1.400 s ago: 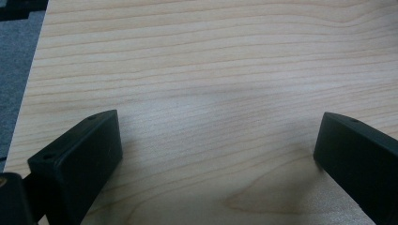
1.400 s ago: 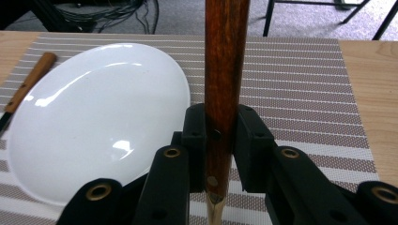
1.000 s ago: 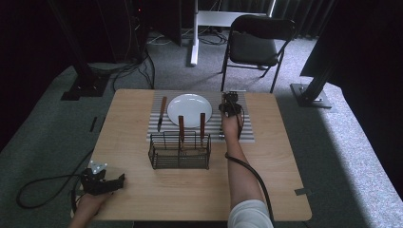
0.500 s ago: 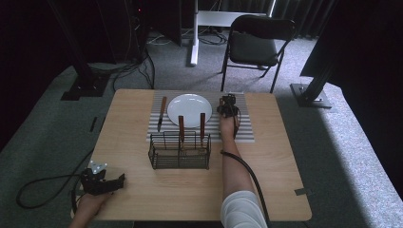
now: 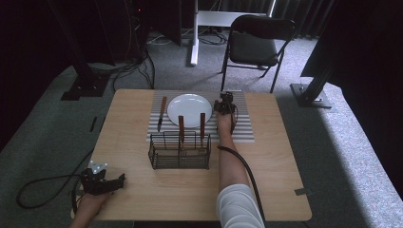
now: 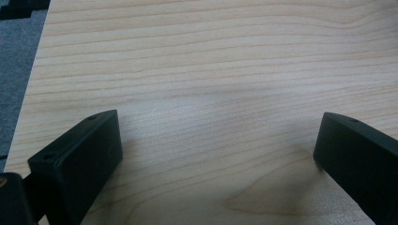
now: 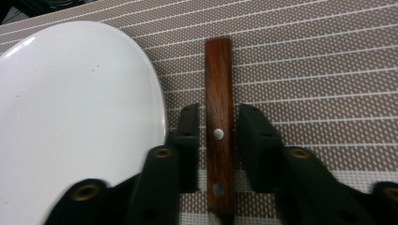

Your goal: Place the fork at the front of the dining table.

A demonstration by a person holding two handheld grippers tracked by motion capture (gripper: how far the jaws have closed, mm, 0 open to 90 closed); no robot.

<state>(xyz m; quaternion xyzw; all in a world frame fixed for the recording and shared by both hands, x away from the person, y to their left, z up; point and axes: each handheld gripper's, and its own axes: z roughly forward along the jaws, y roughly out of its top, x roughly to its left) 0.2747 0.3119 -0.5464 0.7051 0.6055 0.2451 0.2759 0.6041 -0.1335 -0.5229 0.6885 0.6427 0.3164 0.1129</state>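
My right gripper [image 5: 224,105] hovers low over the striped placemat [image 5: 244,128], just right of the white plate [image 5: 189,109]. In the right gripper view a utensil's wooden handle [image 7: 218,70] with two rivets lies flat on the placemat [image 7: 305,61] beside the plate [image 7: 70,117]. The right gripper [image 7: 218,112] straddles the handle; its jaws have just been opening, and a narrow gap shows on each side. My left gripper [image 5: 102,183] rests at the table's front left corner. In the left gripper view, the left gripper [image 6: 218,140] is open wide over bare wood.
A wire basket [image 5: 179,151] stands in front of the plate with two wooden-handled utensils [image 5: 181,124] upright in it. A knife [image 5: 162,111] lies on the mat left of the plate. A chair [image 5: 254,45] stands behind the table.
My right gripper has shifted slightly left, closer to the plate's edge, and sunk towards the mat. The left gripper has not moved.
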